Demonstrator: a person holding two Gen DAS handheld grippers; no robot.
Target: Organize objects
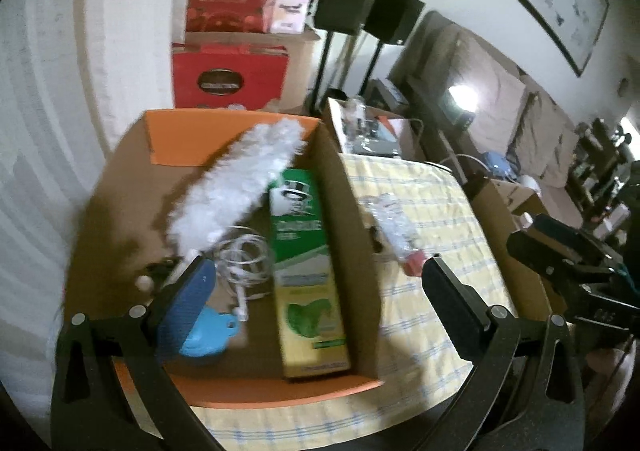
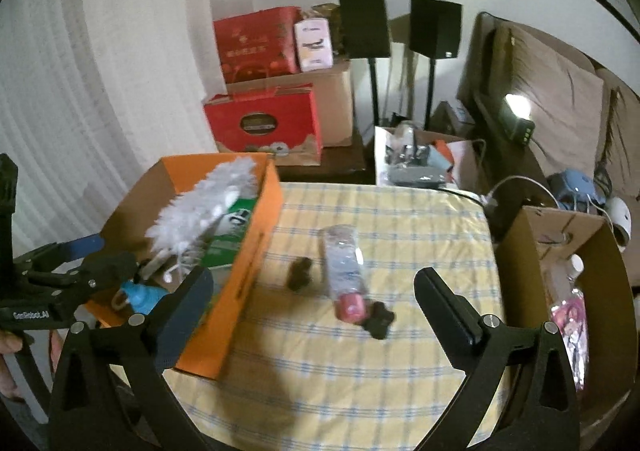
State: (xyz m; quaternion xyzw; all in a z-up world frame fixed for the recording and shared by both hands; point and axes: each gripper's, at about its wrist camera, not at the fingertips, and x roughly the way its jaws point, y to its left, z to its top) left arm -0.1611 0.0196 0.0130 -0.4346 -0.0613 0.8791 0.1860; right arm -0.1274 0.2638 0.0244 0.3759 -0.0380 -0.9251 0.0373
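Observation:
An orange cardboard box [image 1: 352, 211] on the checked tablecloth holds a white fluffy duster [image 1: 236, 187], a green and yellow carton [image 1: 304, 259], a coiled white cable [image 1: 244, 259] and a small blue object [image 1: 208, 335]. My left gripper [image 1: 316, 263] hovers open above the box, nothing between its pads. A clear plastic bottle [image 2: 344, 259] with a pink cap lies on the cloth right of the box [image 2: 244, 263], beside two small dark objects [image 2: 300, 271]. My right gripper [image 2: 313, 273] stands open above the cloth, short of the bottle. The bottle [image 1: 394, 227] also shows in the left wrist view.
A brown cardboard box [image 2: 516, 271] with a bottle and pink items stands at the table's right edge. Behind the table are red cartons [image 2: 264, 123], two black speakers on stands [image 2: 364, 23], a cluttered open box [image 2: 420, 159] and a sofa. A hand holds the left gripper [image 2: 100, 253].

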